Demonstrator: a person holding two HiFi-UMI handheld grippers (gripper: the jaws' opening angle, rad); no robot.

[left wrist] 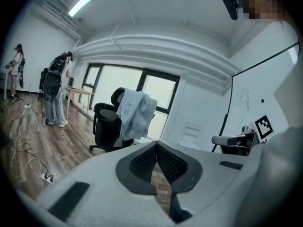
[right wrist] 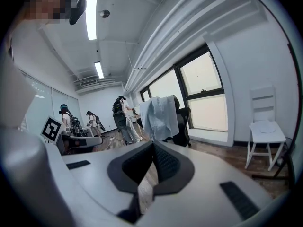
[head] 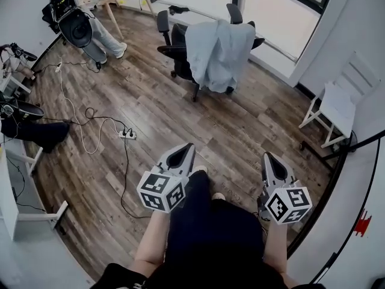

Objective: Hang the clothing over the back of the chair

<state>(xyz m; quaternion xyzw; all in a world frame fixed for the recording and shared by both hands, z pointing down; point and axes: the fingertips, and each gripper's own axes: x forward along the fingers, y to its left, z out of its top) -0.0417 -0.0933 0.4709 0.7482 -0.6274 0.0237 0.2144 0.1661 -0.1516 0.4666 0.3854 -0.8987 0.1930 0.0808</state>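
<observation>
Brightness: bright and even in all three views.
Daylight: floods in through the tall dark-framed windows (right wrist: 208, 96), whose panes are blown out to white.
Lamps: long white ceiling tube lights (right wrist: 91, 8) glare in both gripper views.
Shadows: soft and faint on the brown wood-plank floor (head: 150, 119).
Distortion: heavy fisheye; straight lines bow, and both gripper views darken to black at the corners.
Focus: the grey left hand-held gripper (left wrist: 156, 144) and right hand-held gripper (right wrist: 152, 144) look soft up close; the room behind is sharper.
</observation>
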